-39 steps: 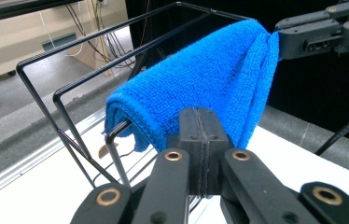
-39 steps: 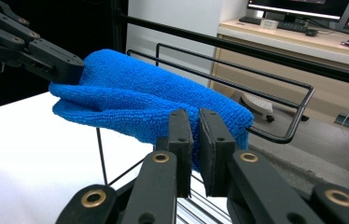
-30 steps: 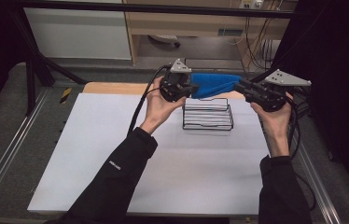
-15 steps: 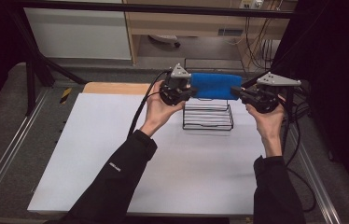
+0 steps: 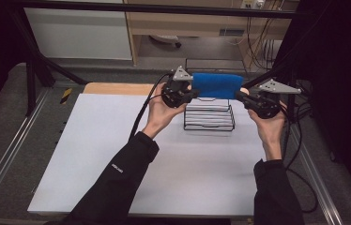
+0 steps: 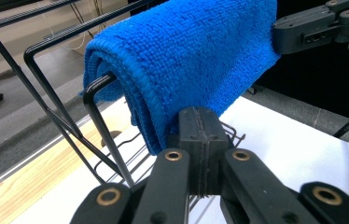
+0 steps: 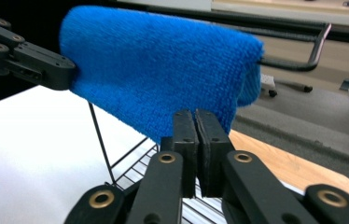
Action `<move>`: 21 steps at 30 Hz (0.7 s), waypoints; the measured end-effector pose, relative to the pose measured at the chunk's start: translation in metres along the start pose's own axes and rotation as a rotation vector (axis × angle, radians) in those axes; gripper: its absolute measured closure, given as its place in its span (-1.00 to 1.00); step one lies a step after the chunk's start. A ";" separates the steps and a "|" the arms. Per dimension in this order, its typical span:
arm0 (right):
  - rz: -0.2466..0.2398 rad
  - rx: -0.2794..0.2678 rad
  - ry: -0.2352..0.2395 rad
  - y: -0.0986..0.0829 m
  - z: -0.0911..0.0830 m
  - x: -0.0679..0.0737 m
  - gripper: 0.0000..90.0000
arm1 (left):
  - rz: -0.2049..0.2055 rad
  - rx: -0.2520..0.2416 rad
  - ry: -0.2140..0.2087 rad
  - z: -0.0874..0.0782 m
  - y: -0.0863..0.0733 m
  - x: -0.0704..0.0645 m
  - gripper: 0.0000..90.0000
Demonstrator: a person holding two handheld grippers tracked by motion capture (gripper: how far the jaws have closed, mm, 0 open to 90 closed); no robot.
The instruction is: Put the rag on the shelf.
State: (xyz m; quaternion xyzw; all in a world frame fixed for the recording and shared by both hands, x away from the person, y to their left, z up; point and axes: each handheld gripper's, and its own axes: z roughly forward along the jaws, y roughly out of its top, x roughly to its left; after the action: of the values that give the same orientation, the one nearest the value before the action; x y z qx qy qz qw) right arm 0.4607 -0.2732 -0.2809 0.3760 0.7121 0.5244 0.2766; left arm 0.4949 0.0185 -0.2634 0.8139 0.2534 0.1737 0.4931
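Nearest us in the high view, two black sleeves (image 5: 117, 180) come in from the bottom edge over the white table top (image 5: 94, 154), which is bare on its near half. A strip of plain wood (image 5: 117, 88) shows along the far edge, where the white covering stops short.

Farther up, the left hand (image 5: 160, 113) holds the left gripper (image 5: 193, 93) and the right hand (image 5: 268, 127) holds the right gripper (image 5: 239, 95), each with a grey three-cornered plate on top and a black cable trailing back. Between them stands a black wire rack (image 5: 209, 117) on the table.

A blue towel (image 5: 217, 85), folded, is draped over the rack's top bar; we see the fold wrapped round the bar in the left gripper view (image 6: 177, 60). The left gripper (image 6: 199, 122) has its jaws pressed together at the towel's lower edge on one end, and the right gripper (image 7: 196, 122) has its jaws pressed together at the lower edge on the other end. We cannot tell in either case whether cloth is pinched between the pads or the jaws are merely closed against it.

Beyond the table: grey floor (image 5: 19, 140) with metal rails either side, dark frame struts (image 5: 37, 65), a white panel (image 5: 80, 33), a light wooden shelf unit (image 5: 187, 23), and hanging cables (image 5: 258, 42) at far right. Room edges are dark.
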 end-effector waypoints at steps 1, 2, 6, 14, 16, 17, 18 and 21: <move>-0.002 -0.007 0.003 0.001 -0.001 0.001 0.91 | -0.001 -0.002 -0.002 -0.002 0.000 0.000 0.97; -0.002 -0.014 0.007 0.002 -0.003 0.003 0.86 | -0.002 -0.004 -0.002 -0.004 -0.001 0.000 0.93; -0.002 -0.045 0.026 0.007 -0.009 0.011 0.65 | -0.017 -0.016 -0.001 -0.016 -0.003 0.001 0.76; 0.028 -0.069 0.031 0.018 -0.022 0.028 0.07 | -0.013 -0.003 0.022 -0.047 -0.023 0.002 0.21; 0.036 -0.065 0.036 0.018 -0.023 0.031 -0.10 | -0.017 -0.004 0.024 -0.055 -0.033 0.004 0.09; 0.037 -0.058 0.038 0.017 -0.024 0.033 -0.16 | -0.020 -0.005 0.027 -0.059 -0.038 0.005 0.03; 0.035 -0.056 0.039 0.016 -0.024 0.035 -0.21 | -0.024 -0.008 0.033 -0.063 -0.044 0.006 -0.05; 0.043 -0.050 0.048 0.013 -0.025 0.041 -0.41 | -0.021 0.014 0.049 -0.075 -0.060 0.009 -0.22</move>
State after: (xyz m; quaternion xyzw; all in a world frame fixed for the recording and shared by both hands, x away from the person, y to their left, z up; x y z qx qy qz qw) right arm 0.4212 -0.2503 -0.2613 0.3716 0.6970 0.5567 0.2571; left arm 0.4472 0.1006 -0.2829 0.8103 0.2749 0.1865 0.4828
